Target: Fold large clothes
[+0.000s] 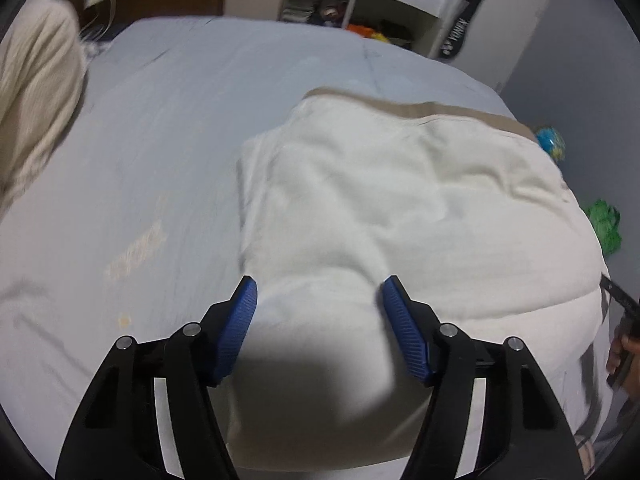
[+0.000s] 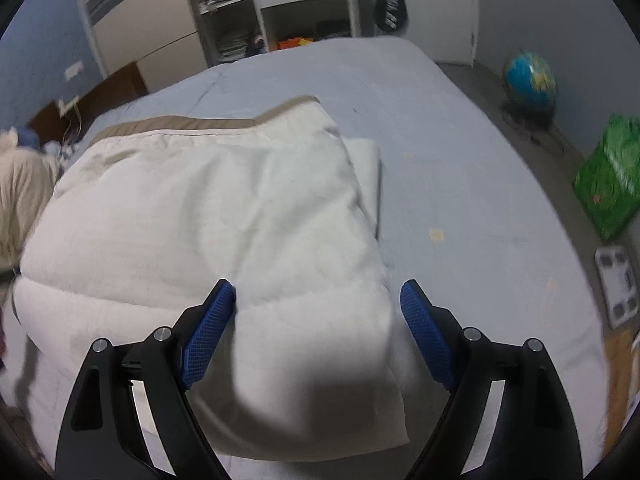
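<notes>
A thick white comforter (image 1: 400,200) with a tan border lies folded on a bed with a pale blue sheet (image 1: 140,140). Its near edge bulges up between the blue pads (image 1: 240,320) of my left gripper (image 1: 319,284), which is shut on that thick fold. In the right wrist view the same comforter (image 2: 200,200) fills the left half of the bed (image 2: 460,160). Its near right corner rises between the fingers of my right gripper (image 2: 317,286), which is shut wide on it. The fabric under both grippers is in shadow.
A beige knit item (image 1: 32,100) lies at the bed's left end. On the floor to the right stand a globe (image 2: 530,80), a green bag (image 2: 608,176) and a bathroom scale (image 2: 618,284). White shelves and drawers (image 2: 240,20) stand beyond the bed. A hand (image 1: 622,344) shows at the right edge.
</notes>
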The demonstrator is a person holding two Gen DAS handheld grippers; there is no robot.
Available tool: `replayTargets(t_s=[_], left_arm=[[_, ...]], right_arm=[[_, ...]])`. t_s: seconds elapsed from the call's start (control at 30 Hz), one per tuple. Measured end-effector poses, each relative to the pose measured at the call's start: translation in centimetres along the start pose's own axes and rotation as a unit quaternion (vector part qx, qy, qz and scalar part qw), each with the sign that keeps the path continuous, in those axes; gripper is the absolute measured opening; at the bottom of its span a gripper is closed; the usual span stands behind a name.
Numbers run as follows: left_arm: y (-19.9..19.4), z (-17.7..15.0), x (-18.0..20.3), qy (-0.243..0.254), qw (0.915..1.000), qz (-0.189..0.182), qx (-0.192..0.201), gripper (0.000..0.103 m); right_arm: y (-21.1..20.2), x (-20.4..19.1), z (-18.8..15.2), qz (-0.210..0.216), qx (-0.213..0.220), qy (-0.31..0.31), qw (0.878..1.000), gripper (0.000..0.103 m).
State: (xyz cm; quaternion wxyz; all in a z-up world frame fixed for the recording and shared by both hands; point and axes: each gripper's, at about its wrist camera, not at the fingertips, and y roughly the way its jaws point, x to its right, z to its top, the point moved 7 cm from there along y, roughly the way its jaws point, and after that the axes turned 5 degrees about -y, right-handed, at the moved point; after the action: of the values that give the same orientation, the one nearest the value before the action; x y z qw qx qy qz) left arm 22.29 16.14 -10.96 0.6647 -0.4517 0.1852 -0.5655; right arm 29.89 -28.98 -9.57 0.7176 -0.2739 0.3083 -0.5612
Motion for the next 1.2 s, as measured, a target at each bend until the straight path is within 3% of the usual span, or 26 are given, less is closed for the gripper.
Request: replayTargets(t_s=[0.13,0.3,0.43,0.6,0.9,1.03,1.2], left_arm=[[-0.1,-0.8,-1.7,-0.056,0.9983,-0.017,-0.010,0.065],[-2.8,-1.6,-1.6,-0.047,0.9985,-0.028,0.001,0.065],[-5.7,-3.5,-1.6,-0.033,0.9984,-0.044,0.011,0.073],[-7.5,-6.5,-0.1,0.005,0.9992,-0.038,0.013,0.084],[-11.5,-10.4,2.5,0.038,0.9977,-0.038,0.042,0.090],[-12.9,-11.8,4.3,0.059,0.9951,-0.017,0.077,0.091],[-13.4,-13.9,5.6,0.070,0.9939,-0.012,0.084,0.092]], right_arm=[[-0.1,0.7,-0.8,0.012,-0.003,0.036,0.999,0.081],[-2.5,1.9,-1.8,-0.004,0.004,0.066,0.998,0.081],[-5.2,2.4,-3.6,-0.009,0.011,0.083,0.996,0.081],[-7.9,1.7,-6.0,-0.011,0.006,0.063,0.998,0.082],[-12.4,-2.2,-9.4,-0.003,0.009,0.007,1.000,0.083],[-14.3,-4.4,-10.4,0.000,0.022,-0.015,1.000,0.085],[-15.9,-6.4,-11.3,0.009,0.033,-0.028,0.999,0.085]])
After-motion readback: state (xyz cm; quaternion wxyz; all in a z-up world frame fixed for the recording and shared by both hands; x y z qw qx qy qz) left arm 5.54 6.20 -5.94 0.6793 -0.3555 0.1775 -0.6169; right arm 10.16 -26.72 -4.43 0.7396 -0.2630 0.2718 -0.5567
